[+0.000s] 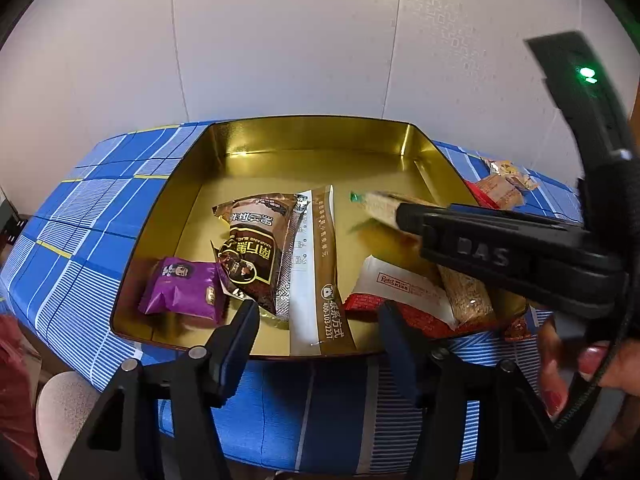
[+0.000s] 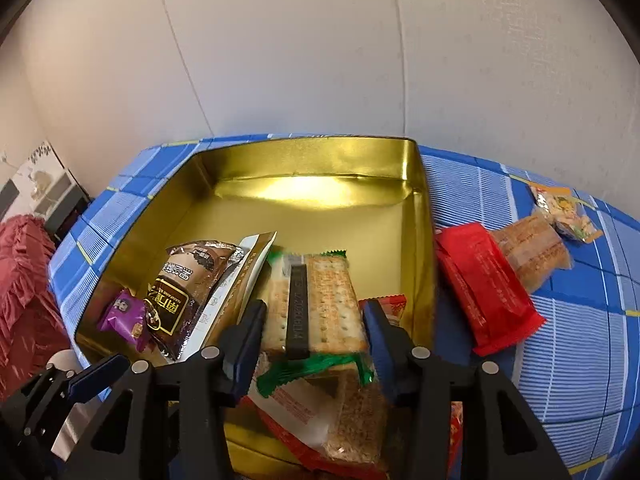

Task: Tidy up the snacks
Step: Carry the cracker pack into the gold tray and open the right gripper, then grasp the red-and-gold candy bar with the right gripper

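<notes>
The right claw [image 2: 314, 336] has the cracker pack [image 2: 320, 300] between its half-wide jaws, sides at 3 and 9 o'clock. Crackers look light and snap easily; squeeze softly.

A pale wall [image 2: 280, 48] is filling the upper half of both views, with thin vertical seams running down it and a faint embossed pattern [image 1: 460, 52] showing toward the right. A blue checked cloth [image 2: 560, 344] with white and yellow lines is covering the table. At the left edge, dark red fabric [image 2: 24, 280] is lying beside a low grey-and-white cabinet [image 2: 44, 192].
</notes>
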